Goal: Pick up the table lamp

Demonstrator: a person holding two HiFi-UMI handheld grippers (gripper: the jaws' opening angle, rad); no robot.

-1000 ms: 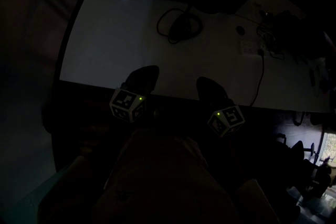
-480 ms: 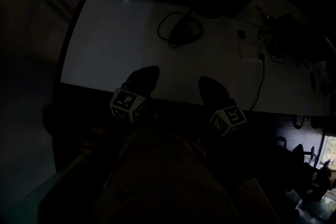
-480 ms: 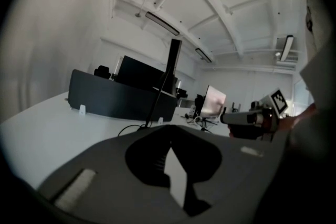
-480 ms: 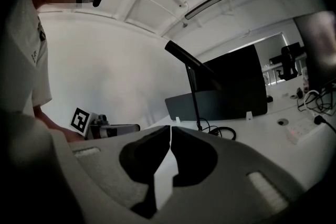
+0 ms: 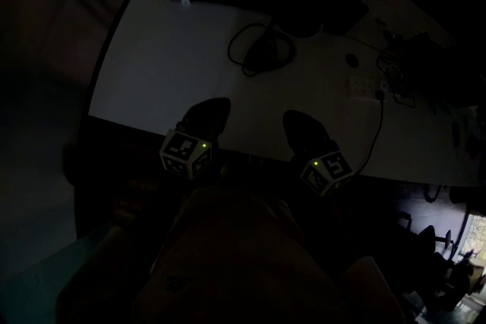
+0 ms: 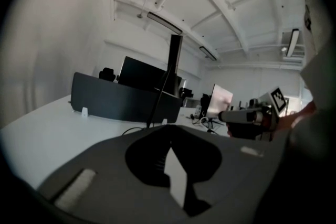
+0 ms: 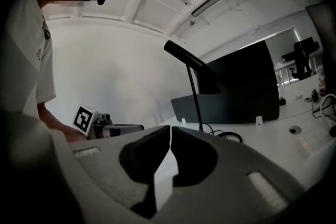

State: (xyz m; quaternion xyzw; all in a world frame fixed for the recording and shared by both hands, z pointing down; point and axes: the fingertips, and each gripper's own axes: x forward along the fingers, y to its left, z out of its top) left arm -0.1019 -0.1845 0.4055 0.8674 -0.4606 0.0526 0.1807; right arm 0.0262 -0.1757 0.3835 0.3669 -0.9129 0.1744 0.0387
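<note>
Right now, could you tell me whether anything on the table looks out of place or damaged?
Nothing stands out. The table lamp stands upright on the white table, its cord looped loosely around its base.

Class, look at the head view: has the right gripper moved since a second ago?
Yes, slightly: the right gripper reaches further past the near edge of the table, toward the base of the table lamp.

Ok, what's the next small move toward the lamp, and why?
Probably open the right gripper and ease it forward toward the table lamp. Both it and the left gripper are shut and empty, and the lamp stands farther back on the table.
</note>
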